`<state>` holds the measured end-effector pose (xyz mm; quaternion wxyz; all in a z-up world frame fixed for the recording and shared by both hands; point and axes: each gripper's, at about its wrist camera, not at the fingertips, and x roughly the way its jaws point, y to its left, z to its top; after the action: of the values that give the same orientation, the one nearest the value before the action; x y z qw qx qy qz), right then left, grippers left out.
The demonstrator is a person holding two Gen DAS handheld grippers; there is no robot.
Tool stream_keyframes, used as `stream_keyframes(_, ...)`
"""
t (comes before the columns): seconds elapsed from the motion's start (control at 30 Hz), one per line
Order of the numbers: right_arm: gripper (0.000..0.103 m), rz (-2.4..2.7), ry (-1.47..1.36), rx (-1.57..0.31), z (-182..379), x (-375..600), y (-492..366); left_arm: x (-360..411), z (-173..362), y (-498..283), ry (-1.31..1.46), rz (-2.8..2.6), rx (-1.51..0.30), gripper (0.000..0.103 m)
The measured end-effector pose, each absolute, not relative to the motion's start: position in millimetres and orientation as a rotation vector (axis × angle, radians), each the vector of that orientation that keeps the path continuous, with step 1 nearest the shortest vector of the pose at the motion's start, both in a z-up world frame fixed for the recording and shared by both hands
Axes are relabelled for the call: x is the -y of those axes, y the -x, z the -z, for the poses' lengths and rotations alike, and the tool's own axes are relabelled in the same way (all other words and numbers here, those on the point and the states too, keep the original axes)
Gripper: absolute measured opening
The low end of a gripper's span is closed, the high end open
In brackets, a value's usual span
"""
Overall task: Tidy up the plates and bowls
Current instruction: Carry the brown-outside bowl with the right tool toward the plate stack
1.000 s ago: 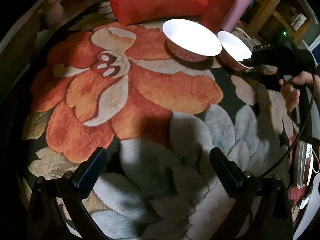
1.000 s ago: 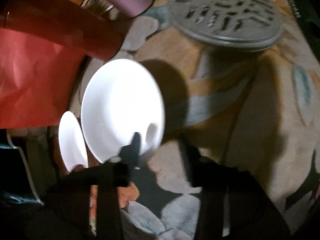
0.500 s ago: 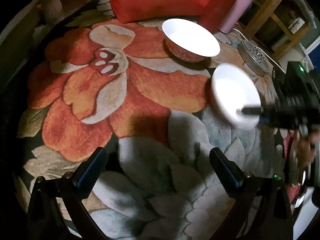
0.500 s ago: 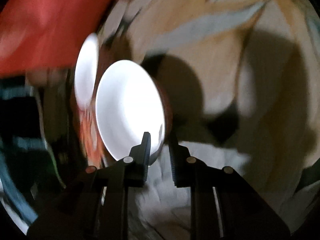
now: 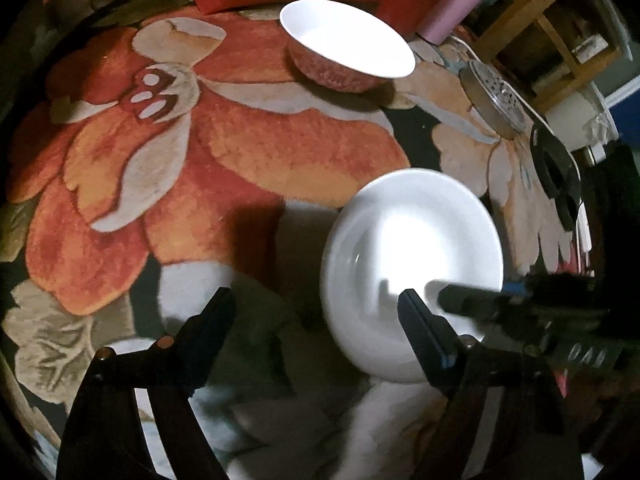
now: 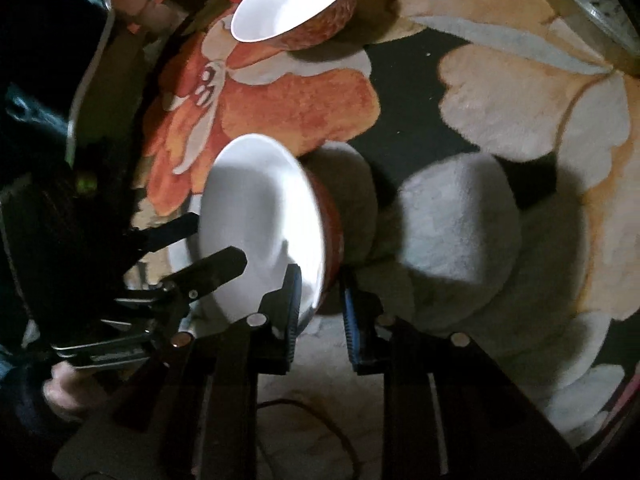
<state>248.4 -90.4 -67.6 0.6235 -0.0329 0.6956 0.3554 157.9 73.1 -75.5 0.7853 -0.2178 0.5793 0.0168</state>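
A dim room, and under us a flowered rug point(image 5: 248, 152) in orange, cream and black; we judge the sorting barely begun — one red-sided bowl point(image 5: 346, 46) sits alone at the top centre of the left wrist view, well apart from the carried bowl point(image 5: 412, 272) at lower right. Our right gripper point(image 6: 320, 300) pinches that second bowl by its rim, one finger inside the white, one on the red outside; our left gripper point(image 5: 316, 312) is empty, its jaws wide but closing, the bowl just beside its right finger. Stacking the two is left; we see no plates for certain. The left view alone shows a perforated metal lid point(image 5: 494, 98) and a pink bottle point(image 5: 460, 4) at upper right; the right view alone shows the bowl's red flank and the rim grip.
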Motion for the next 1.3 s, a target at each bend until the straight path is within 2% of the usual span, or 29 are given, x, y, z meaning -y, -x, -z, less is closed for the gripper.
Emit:
stream_keyframes(0.1,0.021,-0.785,0.091,-1.574,67,97,-248,-72,76,-166,0.49,-0.036,-1.246,0.076)
stream_keyframes(0.13,0.021,-0.773,0.096,-1.566,66,101,-248,-71,78,-168,0.496,-0.034,-1.252,0.064)
stream_keyframes(0.17,0.021,-0.758,0.102,-1.556,64,103,-246,-70,79,-170,0.5,-0.034,-1.259,0.057)
stream_keyframes(0.3,0.021,-0.729,0.088,-1.526,66,105,-244,-65,84,-175,0.497,-0.038,-1.276,0.045)
stream_keyframes(0.33,0.021,-0.725,0.085,-1.524,66,105,-244,-62,84,-176,0.486,-0.035,-1.272,0.039)
stream_keyframes(0.37,0.021,-0.723,0.083,-1.519,66,104,-244,-61,84,-176,0.481,-0.028,-1.273,0.027)
stream_keyframes(0.43,0.019,-0.715,0.083,-1.51,66,104,-243,-58,86,-177,0.472,-0.018,-1.281,0.013)
stream_keyframes(0.77,0.017,-0.713,0.108,-1.488,54,118,-240,-31,71,-168,0.414,0.063,-1.26,0.013)
stream_keyframes(1.3,0.017,-0.528,0.043,-1.485,4,219,-215,77,26,-162,0.27,0.297,-1.216,0.013)
